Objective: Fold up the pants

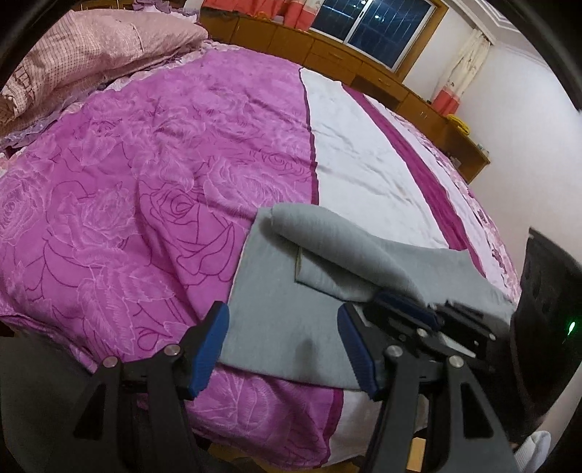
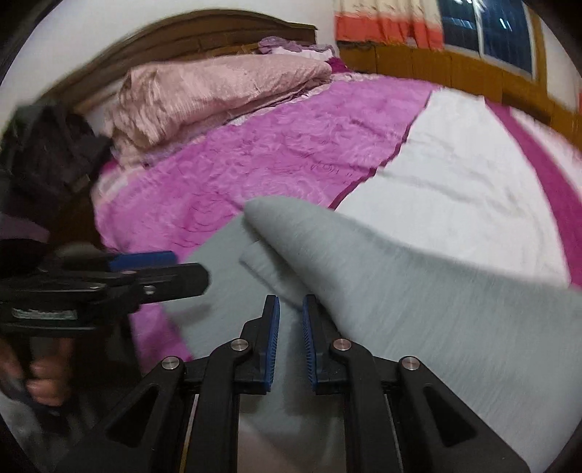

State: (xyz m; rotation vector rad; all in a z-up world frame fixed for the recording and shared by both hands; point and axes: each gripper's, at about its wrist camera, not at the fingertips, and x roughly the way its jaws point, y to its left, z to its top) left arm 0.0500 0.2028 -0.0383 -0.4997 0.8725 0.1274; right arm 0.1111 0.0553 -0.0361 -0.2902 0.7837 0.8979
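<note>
A: The grey pants are lying on the purple bedspread's near edge; the right gripper is pinching a lifted fold, the left gripper hovering spread, empty.

B: That thin pinch is risking slipping, dropping the fold crooked.

Pink bedspread, dark window

We see a magenta rose-patterned bedspread spreading ahead of the tongs, with a white panel beyond them. Further off lie a folded pink quilt and a dark window.
</note>
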